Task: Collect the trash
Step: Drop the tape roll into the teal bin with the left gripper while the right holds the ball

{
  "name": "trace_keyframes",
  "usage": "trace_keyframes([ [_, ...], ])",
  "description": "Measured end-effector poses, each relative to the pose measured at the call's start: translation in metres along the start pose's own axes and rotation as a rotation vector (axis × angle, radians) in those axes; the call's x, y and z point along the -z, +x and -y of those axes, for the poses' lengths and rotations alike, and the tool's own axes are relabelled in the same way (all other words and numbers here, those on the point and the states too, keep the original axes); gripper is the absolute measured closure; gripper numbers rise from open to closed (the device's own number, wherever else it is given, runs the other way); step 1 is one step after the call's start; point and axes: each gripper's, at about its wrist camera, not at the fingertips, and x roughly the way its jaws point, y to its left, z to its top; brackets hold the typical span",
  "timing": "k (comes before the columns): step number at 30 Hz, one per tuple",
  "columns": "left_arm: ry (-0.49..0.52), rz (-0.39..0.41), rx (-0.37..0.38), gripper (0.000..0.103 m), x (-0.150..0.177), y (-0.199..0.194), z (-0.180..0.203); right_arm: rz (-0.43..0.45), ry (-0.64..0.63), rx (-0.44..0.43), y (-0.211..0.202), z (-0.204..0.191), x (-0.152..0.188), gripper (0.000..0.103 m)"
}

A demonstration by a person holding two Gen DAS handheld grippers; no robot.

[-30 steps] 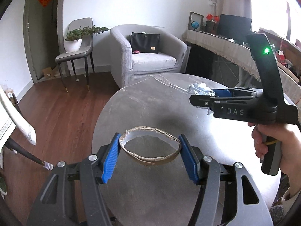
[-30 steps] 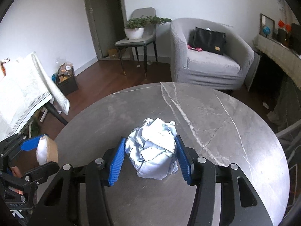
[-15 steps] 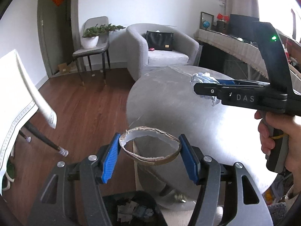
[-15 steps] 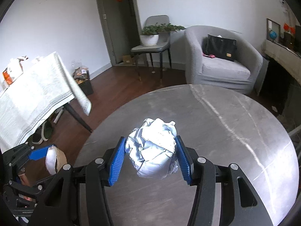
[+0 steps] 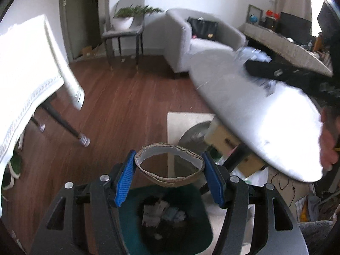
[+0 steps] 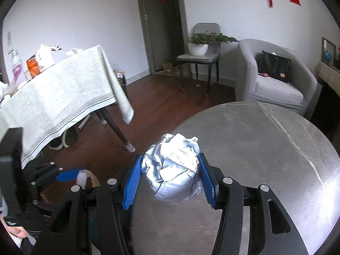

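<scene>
Below the left gripper (image 5: 169,173), still pinching its cardboard ring (image 5: 170,164), now sits the bin (image 5: 127,216).

Both grippers (image 5: 169,177) (image 6: 170,179) clamped, loaded.

brown cardboard ring (image 5: 170,165), pale-blue crumpled paper (image 6: 173,165)

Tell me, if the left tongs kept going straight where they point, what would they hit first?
Probably the dark green bin on the floor just below the left tongs, which carry a torn cardboard ring; depth is hard to judge.
</scene>
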Motion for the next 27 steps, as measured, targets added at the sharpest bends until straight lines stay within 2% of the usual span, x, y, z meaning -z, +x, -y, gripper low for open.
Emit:
trace_keyframes([
  [2,-0.024,-0.013,0.002,0.038,0.01,0.003,-0.012,-0.002,-0.015,-0.016,0.003,-0.01,0.001,0.05],
  [5,-0.079,-0.087,-0.016,0.038,0.019,0.014,-0.028,-0.016,-0.045,-0.04,0.008,-0.028,0.006,0.05],
  [7,-0.097,-0.106,0.003,0.038,0.023,0.014,-0.034,-0.03,-0.059,-0.059,0.014,-0.038,0.008,0.05],
  [18,-0.048,-0.283,0.03,0.037,0.054,0.035,-0.049,-0.067,-0.112,-0.091,0.037,-0.078,0.012,0.05],
  [20,-0.045,-0.284,0.036,0.033,0.057,0.034,-0.053,-0.072,-0.113,-0.094,0.041,-0.081,0.012,0.05],
  [27,-0.046,-0.241,0.047,0.031,0.059,0.02,-0.067,-0.097,-0.121,-0.099,0.059,-0.095,0.014,0.05],
])
